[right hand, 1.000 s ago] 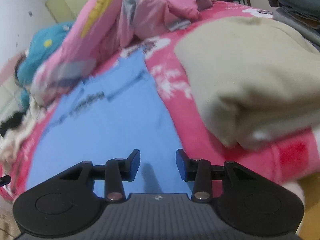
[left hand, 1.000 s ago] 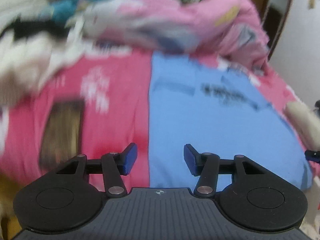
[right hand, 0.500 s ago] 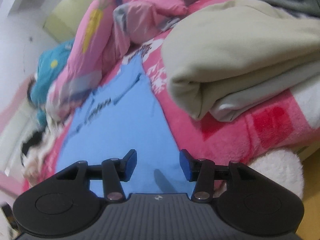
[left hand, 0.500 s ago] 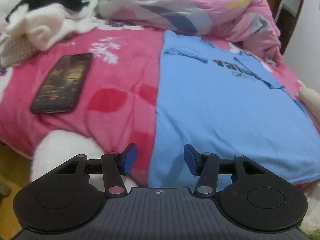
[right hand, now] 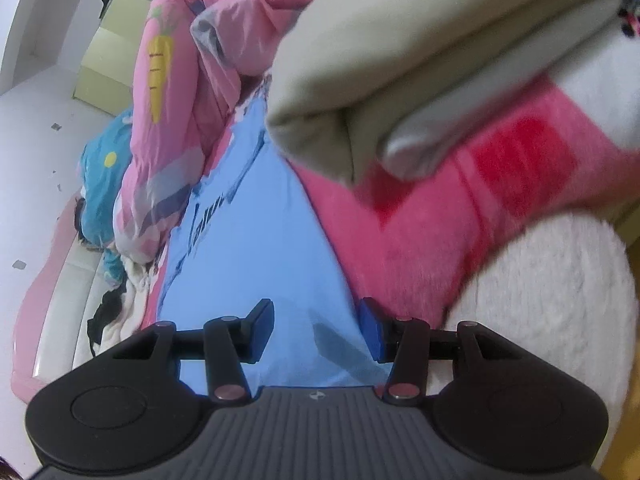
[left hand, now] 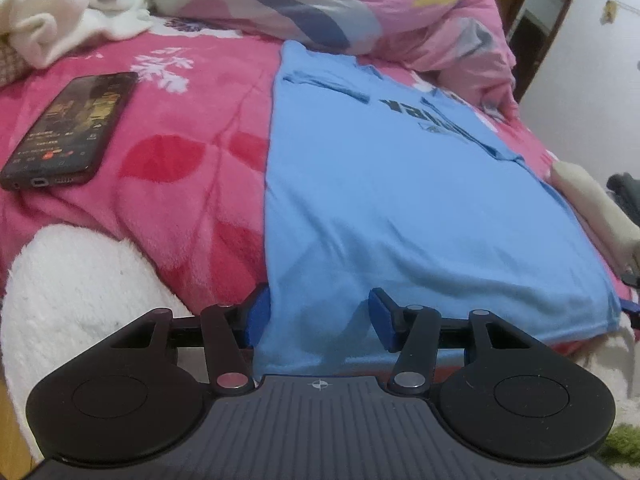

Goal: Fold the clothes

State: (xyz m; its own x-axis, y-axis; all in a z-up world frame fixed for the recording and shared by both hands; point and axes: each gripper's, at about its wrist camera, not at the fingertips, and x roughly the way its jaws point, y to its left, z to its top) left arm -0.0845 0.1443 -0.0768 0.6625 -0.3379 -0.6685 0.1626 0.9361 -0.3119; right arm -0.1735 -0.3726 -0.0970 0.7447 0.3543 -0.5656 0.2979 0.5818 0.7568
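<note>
The blue T-shirt (left hand: 400,200) lies flat at frame centre on the pink bed (left hand: 160,160) (phone (left hand: 68,128) at left), its near hem between both half-open, ungripping tools, left (left hand: 318,320) and right (right hand: 318,330).

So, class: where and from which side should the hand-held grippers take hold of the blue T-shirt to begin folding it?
Grip the blue T-shirt at its two hem corners, coming from the bed's near edge: it lies flat, hem overhanging that edge, already between the open left hand-held gripper and right hand-held gripper.
</note>
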